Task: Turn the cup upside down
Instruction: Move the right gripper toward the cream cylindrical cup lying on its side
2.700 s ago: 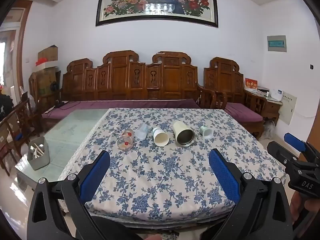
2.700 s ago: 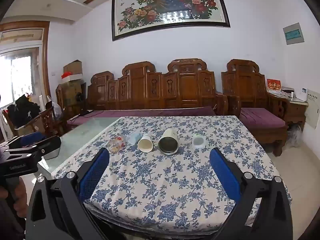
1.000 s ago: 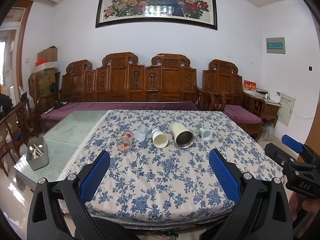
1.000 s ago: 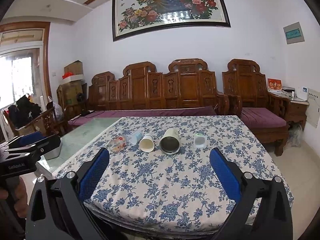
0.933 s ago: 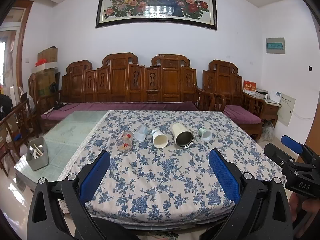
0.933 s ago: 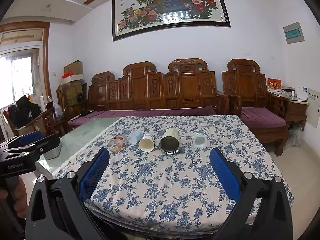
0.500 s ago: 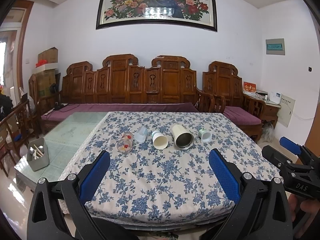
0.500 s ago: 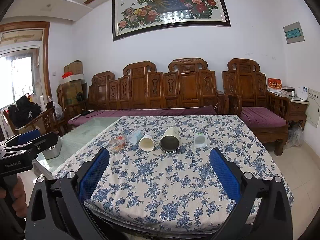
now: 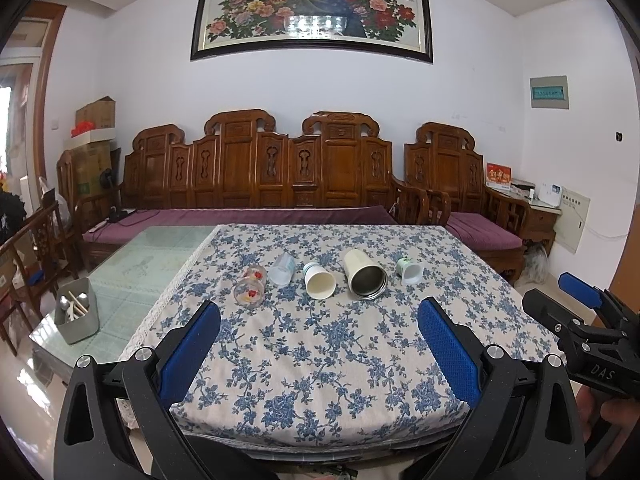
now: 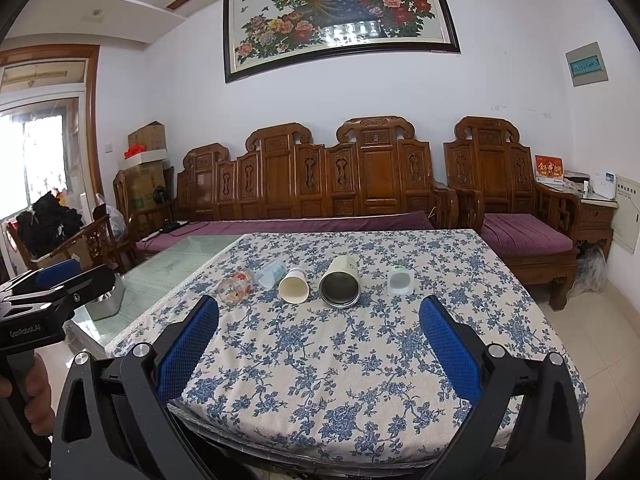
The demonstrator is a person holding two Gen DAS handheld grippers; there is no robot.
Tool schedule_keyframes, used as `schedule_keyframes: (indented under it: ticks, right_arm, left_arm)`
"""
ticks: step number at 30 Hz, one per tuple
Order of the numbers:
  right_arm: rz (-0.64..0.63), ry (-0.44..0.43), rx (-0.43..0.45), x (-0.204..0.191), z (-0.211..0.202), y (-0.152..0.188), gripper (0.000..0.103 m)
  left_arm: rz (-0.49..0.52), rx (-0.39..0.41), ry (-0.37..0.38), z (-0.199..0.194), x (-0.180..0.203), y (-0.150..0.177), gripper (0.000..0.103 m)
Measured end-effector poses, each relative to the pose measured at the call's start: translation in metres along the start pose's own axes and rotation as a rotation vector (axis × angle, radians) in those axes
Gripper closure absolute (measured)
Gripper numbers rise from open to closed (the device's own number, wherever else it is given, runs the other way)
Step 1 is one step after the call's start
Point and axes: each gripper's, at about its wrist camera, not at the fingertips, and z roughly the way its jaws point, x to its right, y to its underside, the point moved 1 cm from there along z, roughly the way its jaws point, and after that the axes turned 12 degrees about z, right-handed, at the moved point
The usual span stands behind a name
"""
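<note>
Several cups lie on their sides in a row on the floral tablecloth (image 9: pixel 320 352): a glass with red flowers (image 9: pixel 249 290), a clear plastic cup (image 9: pixel 281 269), a white paper cup (image 9: pixel 319 280), a large cream steel-lined tumbler (image 9: pixel 364 275) and a small white cup (image 9: pixel 409 271). In the right wrist view the same row shows: glass (image 10: pixel 235 287), plastic cup (image 10: pixel 271 273), paper cup (image 10: pixel 295 285), tumbler (image 10: pixel 341 281), small cup (image 10: pixel 400 280). My left gripper (image 9: pixel 319 340) and right gripper (image 10: pixel 319 338) are open and empty, near the table's front edge, well short of the cups.
A glass tabletop (image 9: pixel 132 264) extends left of the cloth, with a grey utensil holder (image 9: pixel 77 316) on it. A carved wooden sofa (image 9: pixel 296 184) stands behind the table. The right gripper shows at the right of the left wrist view (image 9: pixel 580 320).
Both grippers have drifted slightly; the table and cups sit a little lower and nearer in view. The cups have not moved and both grippers stay open.
</note>
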Motion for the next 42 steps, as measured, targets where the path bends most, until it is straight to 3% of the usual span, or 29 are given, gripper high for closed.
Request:
schedule_keyframes:
  ticks: [11,18,34,42]
  right_arm:
    - [0.019,0.017,-0.041,0.010,0.016,0.004,0.002]
    - [0.001,0.024,-0.085,0.021,0.055,-0.003,0.002]
    - [-0.048,-0.001,-0.344,0.046,0.233,-0.053,0.015]
    - [-0.020,0.027,-0.493,0.062,0.334,-0.059,0.020]
  left_arm:
    - [-0.003,-0.045,0.008,0.018,-0.007,0.005,0.008]
    - [0.038,-0.089,0.036,0.049,-0.007,0.009,0.008]
    - [0.116,-0.184,0.143,0.160,-0.014,-0.015,0.008]
    - [0.095,-0.293,0.147,0.238,-0.026,0.013,0.008]
